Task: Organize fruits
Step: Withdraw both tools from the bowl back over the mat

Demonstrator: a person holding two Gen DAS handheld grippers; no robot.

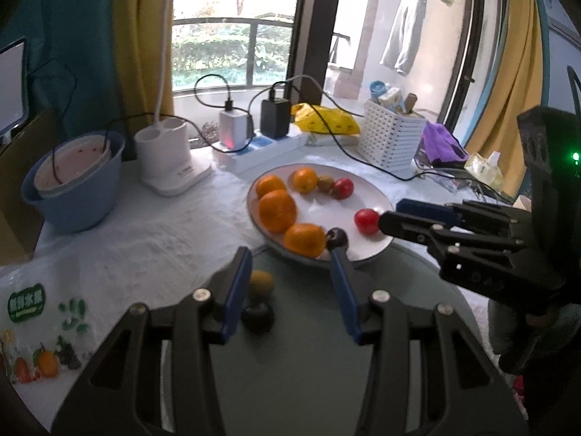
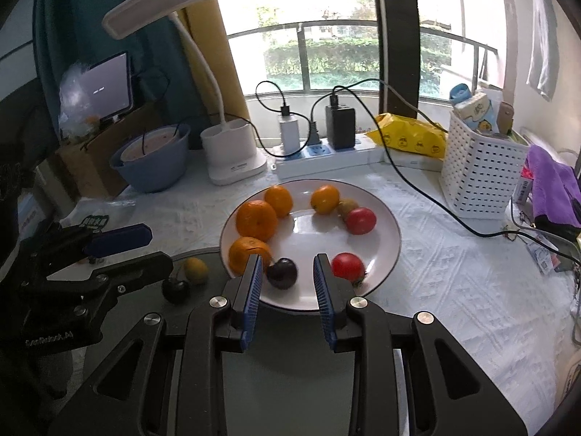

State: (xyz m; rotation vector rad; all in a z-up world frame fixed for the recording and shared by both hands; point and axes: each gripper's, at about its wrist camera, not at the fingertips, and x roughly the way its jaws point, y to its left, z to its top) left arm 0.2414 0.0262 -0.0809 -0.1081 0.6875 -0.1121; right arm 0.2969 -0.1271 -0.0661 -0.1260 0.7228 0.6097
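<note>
A white plate (image 2: 377, 254) holds several oranges (image 2: 256, 219), two red tomatoes (image 2: 348, 266), a small kiwi (image 2: 346, 206) and a dark cherry (image 2: 281, 272). My right gripper (image 2: 287, 263) is open, its jaws either side of that cherry and apart from it. On the dark tray (image 1: 308, 363) lie a yellow-green fruit (image 1: 259, 282) and another dark cherry (image 1: 257, 318). My left gripper (image 1: 290, 254) is open and empty above them, at the plate's (image 1: 363, 250) near rim. The right gripper (image 1: 390, 214) shows there too.
A blue bowl (image 2: 152, 167), a white lamp base (image 2: 232, 156), a power strip with chargers (image 2: 319, 152), a yellow bag (image 2: 406, 138) and a white basket (image 2: 475, 174) line the back. A cable (image 2: 435, 200) crosses the cloth to the right. A fruit bag (image 1: 40, 334) lies left.
</note>
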